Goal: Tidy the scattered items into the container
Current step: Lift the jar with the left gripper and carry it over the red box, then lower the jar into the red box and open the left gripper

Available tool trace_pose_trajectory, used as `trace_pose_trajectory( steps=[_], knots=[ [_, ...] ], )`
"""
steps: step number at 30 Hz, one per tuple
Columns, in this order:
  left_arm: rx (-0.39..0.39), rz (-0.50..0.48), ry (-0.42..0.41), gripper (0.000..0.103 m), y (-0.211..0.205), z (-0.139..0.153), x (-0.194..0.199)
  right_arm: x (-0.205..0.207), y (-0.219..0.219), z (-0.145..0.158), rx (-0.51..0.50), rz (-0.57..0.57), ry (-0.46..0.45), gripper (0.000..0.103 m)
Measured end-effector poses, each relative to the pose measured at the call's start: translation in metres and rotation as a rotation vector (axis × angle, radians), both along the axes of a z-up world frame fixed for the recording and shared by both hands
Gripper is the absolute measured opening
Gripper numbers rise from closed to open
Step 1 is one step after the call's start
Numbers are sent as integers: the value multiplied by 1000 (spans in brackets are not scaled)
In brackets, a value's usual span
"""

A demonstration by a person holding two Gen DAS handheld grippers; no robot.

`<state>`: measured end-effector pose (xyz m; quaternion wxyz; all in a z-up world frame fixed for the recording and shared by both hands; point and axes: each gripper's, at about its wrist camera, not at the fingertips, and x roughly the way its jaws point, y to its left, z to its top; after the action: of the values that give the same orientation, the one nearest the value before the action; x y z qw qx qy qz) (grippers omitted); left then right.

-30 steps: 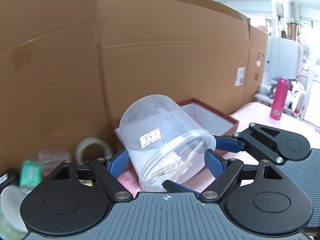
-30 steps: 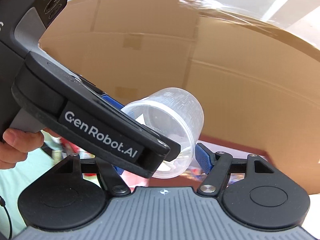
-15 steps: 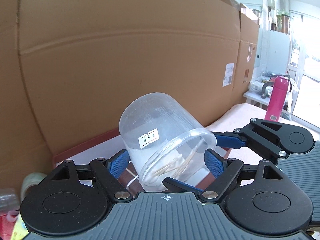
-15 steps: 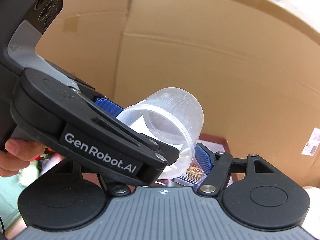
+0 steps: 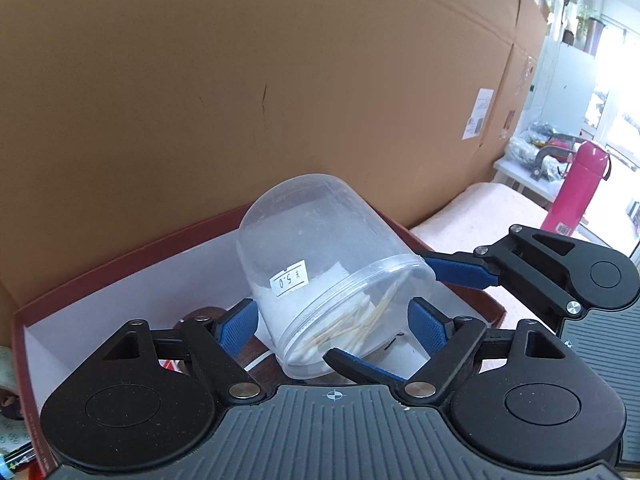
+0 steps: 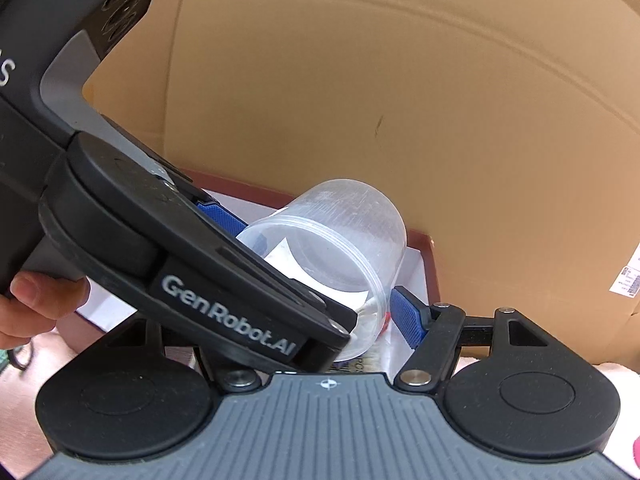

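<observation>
Both tools grip one clear jar between them: left tool has its blue pads on the jar's sides, right tool clamps it near the rim. Tilted, with cotton swabs inside, the jar hangs over the red box, before a cardboard wall.

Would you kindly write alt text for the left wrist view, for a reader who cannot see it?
A clear plastic jar of cotton swabs, tilted and bearing a small white price sticker, is gripped by both the left gripper and the right gripper above a dark red box with a white inside. Brown cardboard panels fill the background.
</observation>
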<state>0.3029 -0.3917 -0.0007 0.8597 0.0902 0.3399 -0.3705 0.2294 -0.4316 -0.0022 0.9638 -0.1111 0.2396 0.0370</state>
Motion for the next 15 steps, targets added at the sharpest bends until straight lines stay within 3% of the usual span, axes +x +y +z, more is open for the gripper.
trace_pose_trajectory(
  steps=[6, 8, 10, 15],
  knots=[
    [19, 16, 13, 88, -11, -7, 9, 15, -3, -8, -12, -24, 21, 73],
    [21, 40, 0, 95, -8, -6, 8, 15, 0, -9, -38, -42, 5, 79],
    [19, 54, 4, 101, -3, -6, 8, 11, 3, -10, -79, -53, -24, 94],
    [-2, 71, 33, 101, 7, -6, 4, 4, 8, -11, -119, -86, -53, 98]
  ],
)
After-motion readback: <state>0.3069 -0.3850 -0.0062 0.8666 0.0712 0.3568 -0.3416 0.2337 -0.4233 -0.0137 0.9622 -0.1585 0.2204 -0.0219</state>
